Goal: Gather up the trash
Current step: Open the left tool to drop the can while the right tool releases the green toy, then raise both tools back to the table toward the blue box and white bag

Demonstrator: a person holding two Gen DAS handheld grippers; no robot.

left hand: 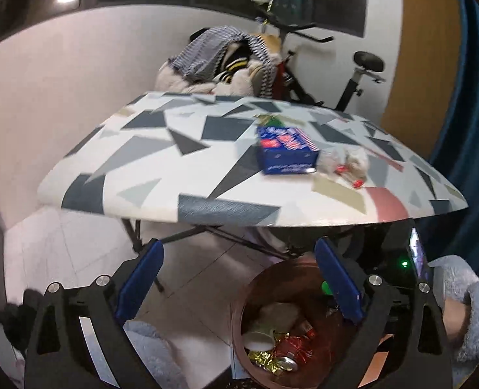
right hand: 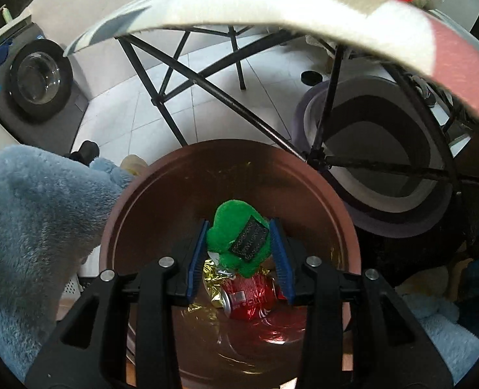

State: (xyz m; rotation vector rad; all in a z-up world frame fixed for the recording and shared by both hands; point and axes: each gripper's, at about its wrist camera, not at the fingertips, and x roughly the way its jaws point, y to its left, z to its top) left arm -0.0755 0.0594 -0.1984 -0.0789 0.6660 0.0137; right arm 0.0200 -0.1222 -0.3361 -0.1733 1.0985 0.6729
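A brown round bin (right hand: 135, 214) stands on the floor below the table's front edge; it also shows in the left wrist view (left hand: 239, 334). Inside lie a crushed red can (right hand: 249, 301), gold foil (right hand: 210, 275) and other wrappers. My right gripper (right hand: 239, 230) is over the bin's mouth, shut on a green plush toy (right hand: 236, 223) with a dark patch. My left gripper (left hand: 237, 253) is open and empty, in front of the table edge, above the floor and bin. On the table lie a blue box (left hand: 284, 154) and a clear wrapper with red bits (left hand: 346, 165).
The folding table (left hand: 142, 168) has a geometric patterned top and black crossed legs (right hand: 207, 87). An exercise bike (left hand: 352, 74) and a clothes pile (left hand: 220, 61) stand behind it. A washing machine (right hand: 38, 81) is at left. A grey round bed (right hand: 385, 162) lies under the table.
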